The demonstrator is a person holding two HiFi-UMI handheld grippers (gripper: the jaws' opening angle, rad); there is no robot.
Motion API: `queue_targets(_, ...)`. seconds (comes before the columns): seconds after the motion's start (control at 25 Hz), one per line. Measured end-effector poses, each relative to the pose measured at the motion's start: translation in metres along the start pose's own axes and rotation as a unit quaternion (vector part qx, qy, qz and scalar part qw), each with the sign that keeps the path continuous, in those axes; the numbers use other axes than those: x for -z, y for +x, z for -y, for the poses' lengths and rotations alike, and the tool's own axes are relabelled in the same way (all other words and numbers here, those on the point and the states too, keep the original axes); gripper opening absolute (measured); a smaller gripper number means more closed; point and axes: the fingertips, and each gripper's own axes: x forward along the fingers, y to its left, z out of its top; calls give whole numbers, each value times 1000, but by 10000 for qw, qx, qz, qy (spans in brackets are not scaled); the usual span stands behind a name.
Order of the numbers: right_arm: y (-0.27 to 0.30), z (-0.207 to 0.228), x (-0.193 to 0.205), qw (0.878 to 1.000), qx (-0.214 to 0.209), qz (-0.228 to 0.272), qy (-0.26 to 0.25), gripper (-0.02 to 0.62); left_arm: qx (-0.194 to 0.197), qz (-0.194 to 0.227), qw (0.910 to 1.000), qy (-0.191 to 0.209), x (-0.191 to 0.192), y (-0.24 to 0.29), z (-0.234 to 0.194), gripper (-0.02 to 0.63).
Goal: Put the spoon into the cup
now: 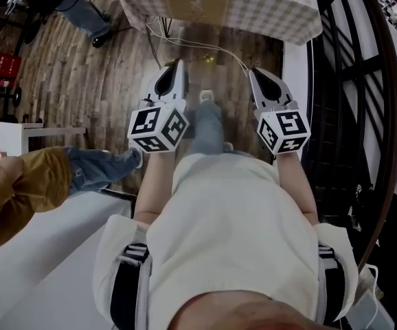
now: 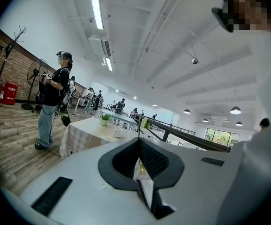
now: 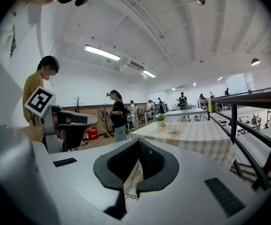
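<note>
A white cup (image 2: pixel 118 133) stands on a table with a checked cloth (image 2: pixel 86 134) ahead of me, beside a small potted plant (image 2: pixel 105 118). The right gripper view shows the same cup (image 3: pixel 171 129) and the cloth-covered table (image 3: pixel 196 137). No spoon is visible in any view. In the head view the table (image 1: pixel 219 9) lies at the top, well beyond both grippers. My left gripper (image 1: pixel 178 64) is shut and empty, its jaws meeting at the tip (image 2: pixel 139 140). My right gripper (image 1: pixel 256 71) also looks shut with nothing in it (image 3: pixel 138 141). Both are held side by side in front of my body, pointing toward the table.
A dark metal railing (image 1: pixel 353 81) runs along the right. A white cable (image 1: pixel 198 47) trails over the wood floor below the table. A person in black (image 2: pixel 51 102) stands left of the table. Another person in a yellow top (image 1: pixel 20 188) is close at my left, by a white table (image 1: pixel 40 246).
</note>
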Motion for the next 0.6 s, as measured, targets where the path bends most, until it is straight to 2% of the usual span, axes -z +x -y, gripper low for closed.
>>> queue_targets(0.2, 35, 16, -6, 10000, 37, -23, -44, 0, 55, 39, 10000, 47, -10, 35, -15, 5)
queue_targets(0.6, 119, 64, -27, 9993, 261, -171, -207, 0, 250, -60, 9995, -172, -27, 136, -55, 5)
